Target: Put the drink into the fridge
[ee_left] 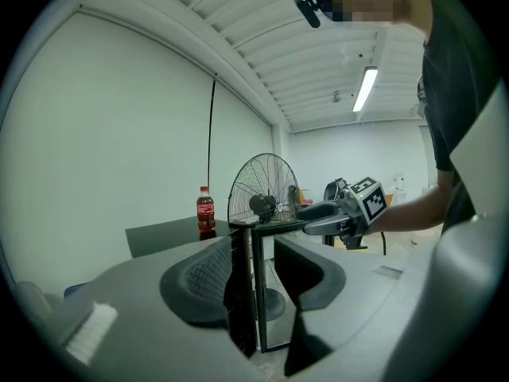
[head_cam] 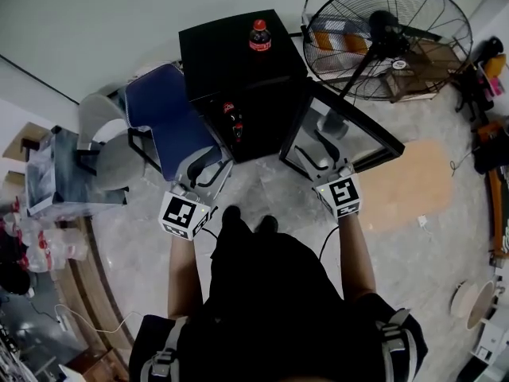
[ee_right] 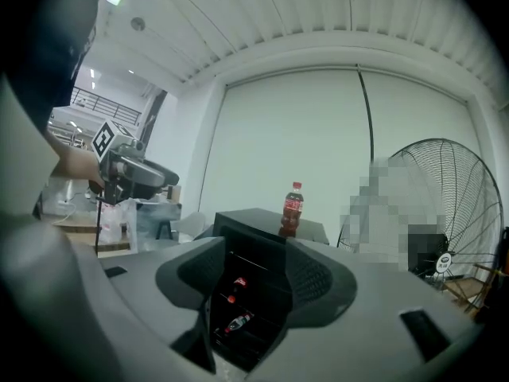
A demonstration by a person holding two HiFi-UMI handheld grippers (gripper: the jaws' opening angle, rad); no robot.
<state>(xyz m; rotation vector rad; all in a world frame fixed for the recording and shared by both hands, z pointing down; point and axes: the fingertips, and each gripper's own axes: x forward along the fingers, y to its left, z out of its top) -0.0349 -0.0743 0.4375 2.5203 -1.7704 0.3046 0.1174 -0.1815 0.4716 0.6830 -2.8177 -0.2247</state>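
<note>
A cola bottle (head_cam: 259, 36) with a red cap stands upright on top of the black mini fridge (head_cam: 238, 50). The fridge's glass door (head_cam: 342, 134) is swung open to the right, and bottles (head_cam: 233, 122) lie on its shelves. My left gripper (head_cam: 208, 172) is open and empty, low in front of the fridge's left side. My right gripper (head_cam: 324, 156) is open and empty at the door. In the left gripper view the door's edge (ee_left: 256, 293) shows between the jaws and the bottle (ee_left: 205, 211) is far off. In the right gripper view the bottle (ee_right: 292, 209) stands above the open shelves (ee_right: 238, 293).
A blue chair (head_cam: 163, 118) stands just left of the fridge, with a grey chair (head_cam: 107, 146) beyond it. A large floor fan (head_cam: 390, 38) is at the right behind the open door. A low table (head_cam: 56, 177) and packed bottles (head_cam: 48, 249) sit far left.
</note>
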